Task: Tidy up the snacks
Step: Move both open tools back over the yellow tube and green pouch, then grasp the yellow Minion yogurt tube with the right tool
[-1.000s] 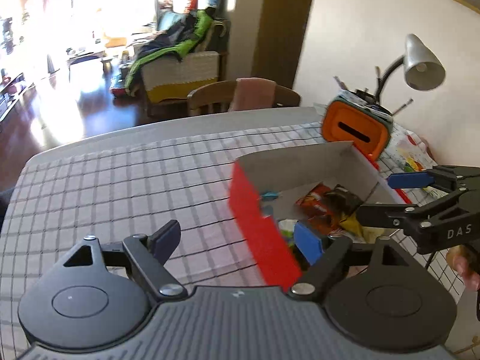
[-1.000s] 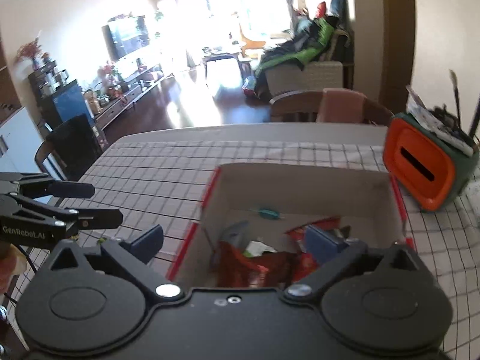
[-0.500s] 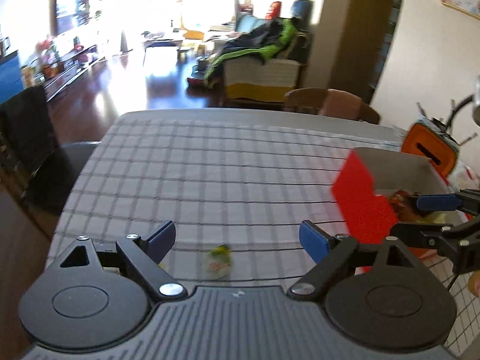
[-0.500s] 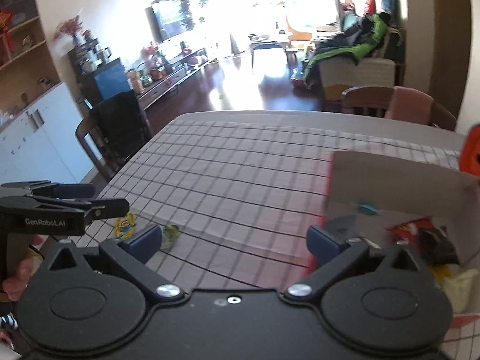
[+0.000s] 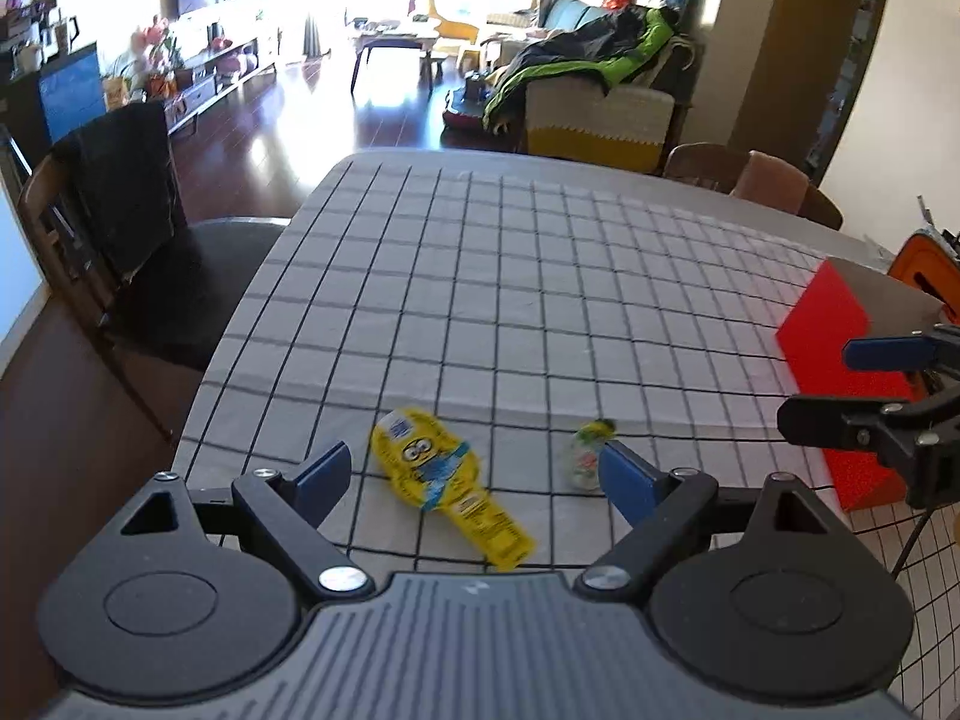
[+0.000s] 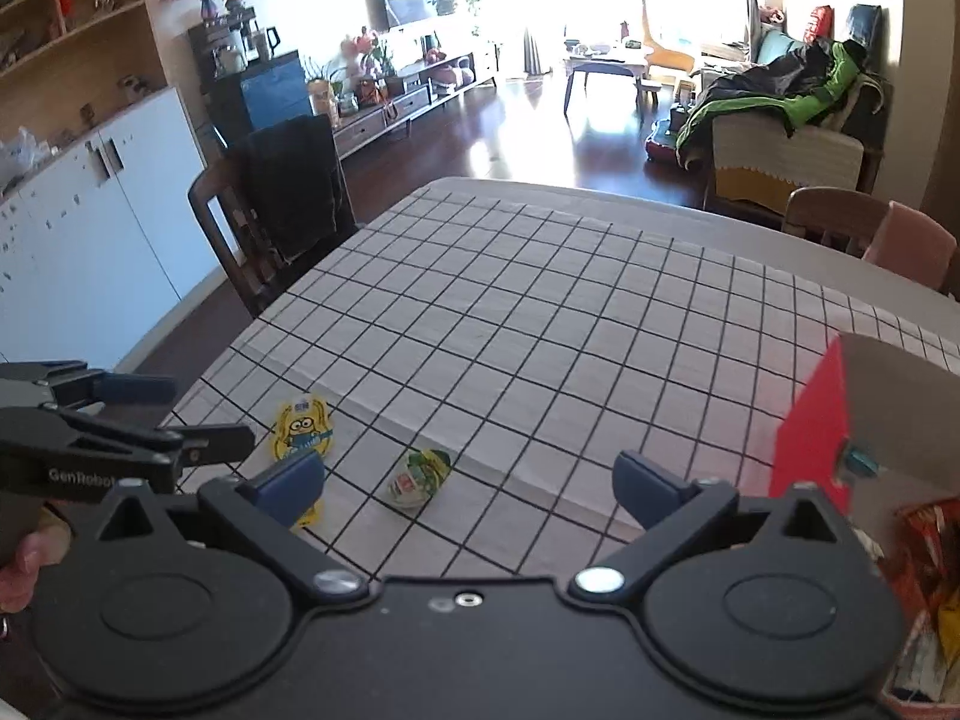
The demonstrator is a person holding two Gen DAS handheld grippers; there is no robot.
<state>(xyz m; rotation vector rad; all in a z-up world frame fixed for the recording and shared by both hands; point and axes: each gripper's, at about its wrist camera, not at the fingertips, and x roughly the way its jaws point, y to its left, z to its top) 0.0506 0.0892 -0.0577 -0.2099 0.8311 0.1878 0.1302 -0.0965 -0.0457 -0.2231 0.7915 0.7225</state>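
Left gripper: jaws spread wide with nothing gripped; it hangs over the near edge of the table, tilted down, and the yellow snack pouch lies on the cloth between its blue pads.
Right gripper: jaws also wide apart and holding nothing; the small green-and-white packet lies on the cloth in the gap between its pads.
Yellow snack pouch: flat on the checked tablecloth near the table's near edge, printed with a goggle-eyed cartoon face, its narrow end pointing toward the camera.
Small green-and-white packet: on the cloth just to the right of the yellow pouch, apart from it; its print is too blurred to read.
Red box: open-topped, standing on the table well to the right of both loose snacks; several wrappers lie inside it.
Tablecloth: pale with a black grid, bare beyond the two snacks.
Hand: fingers visible at the left edge, around the left gripper's handle.
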